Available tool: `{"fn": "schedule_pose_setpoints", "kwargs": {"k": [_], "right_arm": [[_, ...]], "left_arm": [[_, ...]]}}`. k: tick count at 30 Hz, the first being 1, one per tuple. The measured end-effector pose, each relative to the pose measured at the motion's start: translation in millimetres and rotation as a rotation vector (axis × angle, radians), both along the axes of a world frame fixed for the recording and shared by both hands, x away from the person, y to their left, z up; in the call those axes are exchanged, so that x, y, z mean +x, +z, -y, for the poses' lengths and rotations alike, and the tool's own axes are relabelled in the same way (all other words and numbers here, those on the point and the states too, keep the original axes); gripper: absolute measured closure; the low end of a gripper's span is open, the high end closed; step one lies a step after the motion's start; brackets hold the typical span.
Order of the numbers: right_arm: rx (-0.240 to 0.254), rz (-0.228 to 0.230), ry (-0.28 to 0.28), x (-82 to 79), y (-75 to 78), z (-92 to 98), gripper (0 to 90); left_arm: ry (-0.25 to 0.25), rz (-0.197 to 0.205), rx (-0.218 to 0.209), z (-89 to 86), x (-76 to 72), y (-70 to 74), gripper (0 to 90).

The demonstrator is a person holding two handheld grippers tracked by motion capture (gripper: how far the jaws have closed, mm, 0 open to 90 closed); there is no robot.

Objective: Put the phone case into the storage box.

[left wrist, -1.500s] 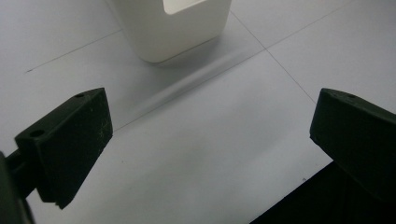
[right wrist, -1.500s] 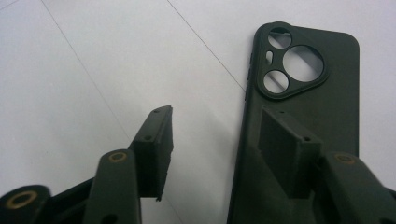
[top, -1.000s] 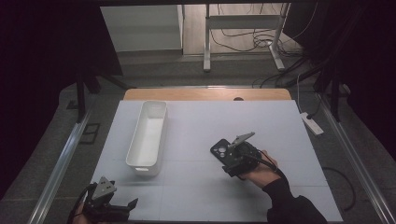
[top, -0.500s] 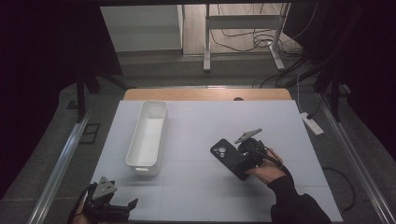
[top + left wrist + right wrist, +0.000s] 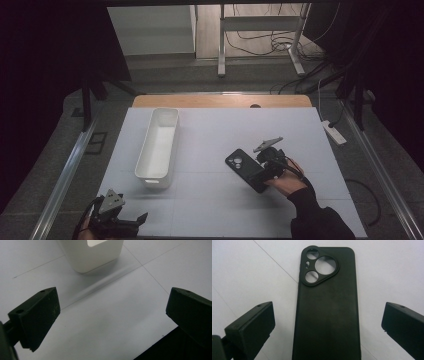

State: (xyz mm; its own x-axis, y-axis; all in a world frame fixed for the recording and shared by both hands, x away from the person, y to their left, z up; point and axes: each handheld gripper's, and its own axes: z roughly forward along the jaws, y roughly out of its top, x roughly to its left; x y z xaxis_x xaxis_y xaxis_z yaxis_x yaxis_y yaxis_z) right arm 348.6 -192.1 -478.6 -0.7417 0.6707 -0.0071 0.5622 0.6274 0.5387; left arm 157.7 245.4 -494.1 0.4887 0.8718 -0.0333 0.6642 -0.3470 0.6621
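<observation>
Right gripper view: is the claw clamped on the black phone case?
No, the right claw stands wide open, and the black phone case lies flat on the white table between its jaws, clear of both.

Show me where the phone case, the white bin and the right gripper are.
phone case (image 5: 328, 315), right gripper view, middle of its back.
white bin (image 5: 159, 145), high view, inner floor.
right gripper (image 5: 328, 325), right gripper view, midway between its open jaws.

The phone case (image 5: 245, 169) lies on the table (image 5: 210, 200), well right of the bin (image 5: 159, 142).
</observation>
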Motion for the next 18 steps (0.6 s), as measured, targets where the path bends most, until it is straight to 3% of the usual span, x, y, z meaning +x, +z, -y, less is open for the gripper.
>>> {"fn": "schedule_pose_setpoints", "kwargs": {"k": [18], "right_arm": [[-0.033, -0.03, 0.014, 2.7, -26.9, -2.5, 0.0]], "left_arm": [[-0.005, -0.001, 0.008, 0.9, -0.1, -0.1, 0.1]]}}
